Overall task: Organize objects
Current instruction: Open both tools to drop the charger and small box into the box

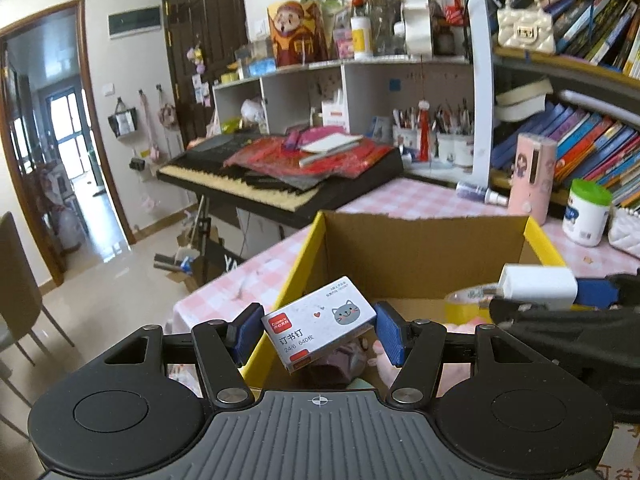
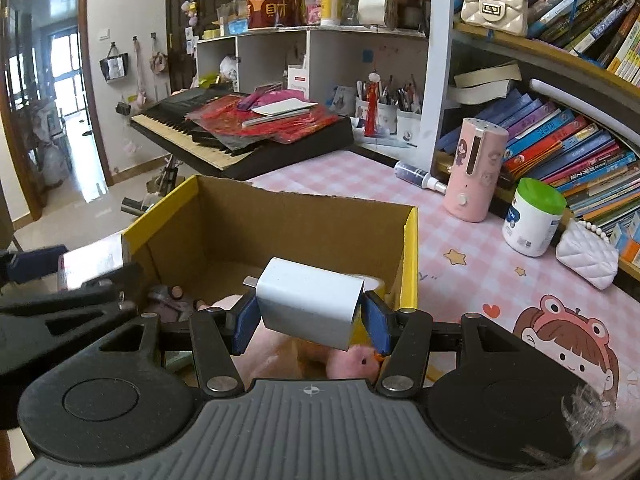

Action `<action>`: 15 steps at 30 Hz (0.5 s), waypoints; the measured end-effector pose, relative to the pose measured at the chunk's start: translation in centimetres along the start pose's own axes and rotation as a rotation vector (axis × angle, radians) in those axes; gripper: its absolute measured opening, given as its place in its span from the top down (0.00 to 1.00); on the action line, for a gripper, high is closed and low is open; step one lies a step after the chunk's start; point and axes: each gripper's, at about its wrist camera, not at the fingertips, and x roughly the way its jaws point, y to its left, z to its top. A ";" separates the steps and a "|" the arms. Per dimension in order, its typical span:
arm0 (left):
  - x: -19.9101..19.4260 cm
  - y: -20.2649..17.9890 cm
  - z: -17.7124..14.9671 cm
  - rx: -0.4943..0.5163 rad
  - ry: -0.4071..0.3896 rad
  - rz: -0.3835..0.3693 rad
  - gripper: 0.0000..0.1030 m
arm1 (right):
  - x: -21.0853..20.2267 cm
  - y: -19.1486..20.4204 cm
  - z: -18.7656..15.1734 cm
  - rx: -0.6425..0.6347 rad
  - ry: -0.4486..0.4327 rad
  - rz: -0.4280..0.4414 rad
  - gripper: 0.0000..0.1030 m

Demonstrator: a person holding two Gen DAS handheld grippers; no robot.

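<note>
Left claw clenched on staple box, right claw grasping white charger; both hang over the cardboard box at bench's left edge. Lower clear of pink plush, then release one at a time.

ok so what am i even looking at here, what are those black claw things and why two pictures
Each picture comes from a fisheye camera on a handheld two-finger gripper; a person holds one in each hand. The left gripper pinches a small staple box. The right gripper pinches a white charger plug. Both hang over an open cardboard box with yellow edges, standing on a pink checked tablecloth; something pink and plush already lies inside. A green-lidded tub and a pink humidifier stand nearby.
</note>
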 end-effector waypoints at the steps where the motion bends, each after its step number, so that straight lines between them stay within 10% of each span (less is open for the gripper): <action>1: 0.3 -0.1 -0.1 0.001 0.011 0.000 0.42 | 0.2 -0.2 0.1 0.002 -0.001 -0.002 0.49; 15: 2.5 -0.9 -1.0 0.018 0.106 -0.022 0.39 | 2.5 -0.9 0.1 0.023 0.052 0.009 0.49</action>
